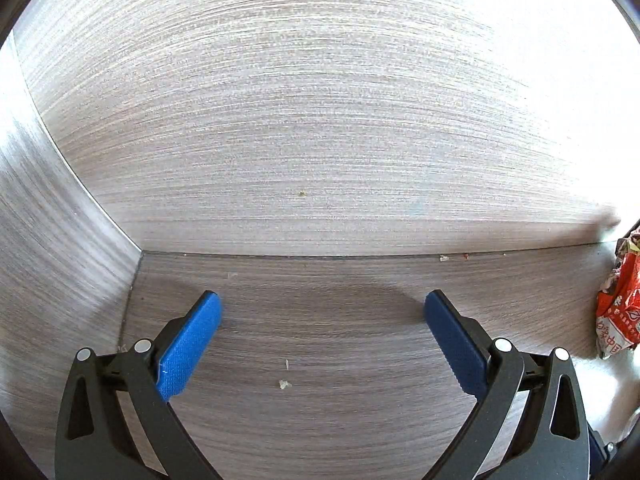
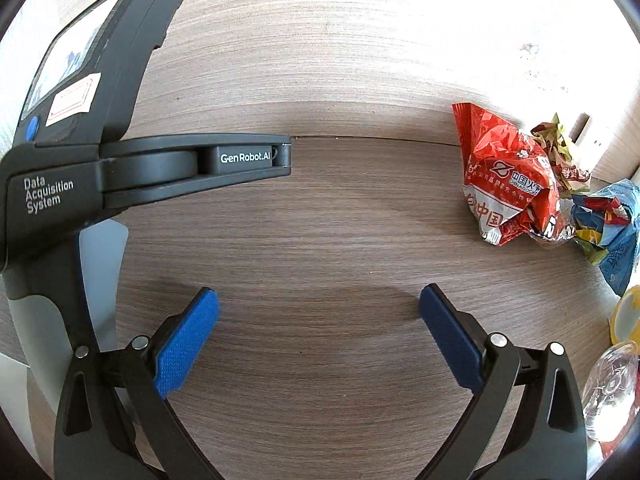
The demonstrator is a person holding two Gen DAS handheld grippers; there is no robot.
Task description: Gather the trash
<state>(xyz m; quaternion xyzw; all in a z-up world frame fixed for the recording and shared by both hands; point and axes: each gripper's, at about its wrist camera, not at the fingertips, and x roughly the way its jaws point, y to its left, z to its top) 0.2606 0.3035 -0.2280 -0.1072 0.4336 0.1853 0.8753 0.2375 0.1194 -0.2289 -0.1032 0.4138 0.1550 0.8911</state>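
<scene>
The left gripper (image 1: 322, 306) is spread wide with nothing between its 2 blue pads (image 1: 190, 342), hovering over a grey wood-grain surface (image 1: 320, 360) in a corner where 2 upright panels of the same finish meet. A few pale crumbs (image 1: 284, 384) lie on the surface between the jaws, and more specks sit along the seam at the back panel. At the far right edge of the left wrist view, a crumpled red wrapper (image 1: 618, 304) shows, well apart from the left gripper.

The right gripper (image 2: 319, 300) is likewise spread wide and holds nothing, over the same surface. In its view the body of the left gripper fills the left side, its black casing printed with "Data Acquisition System" and "GenRobot.AI".

The trash lies in a loose heap to the right of the right gripper, against the back panel: the red wrapper (image 2: 506, 178) with white lettering nearest, a yellowish crumpled wrapper (image 2: 558, 140) behind it, and a blue wrapper (image 2: 612, 224) touching its right side. Lower at the right edge are a yellow object (image 2: 626, 316), only partly seen, and a clear plastic item (image 2: 610, 392).
</scene>
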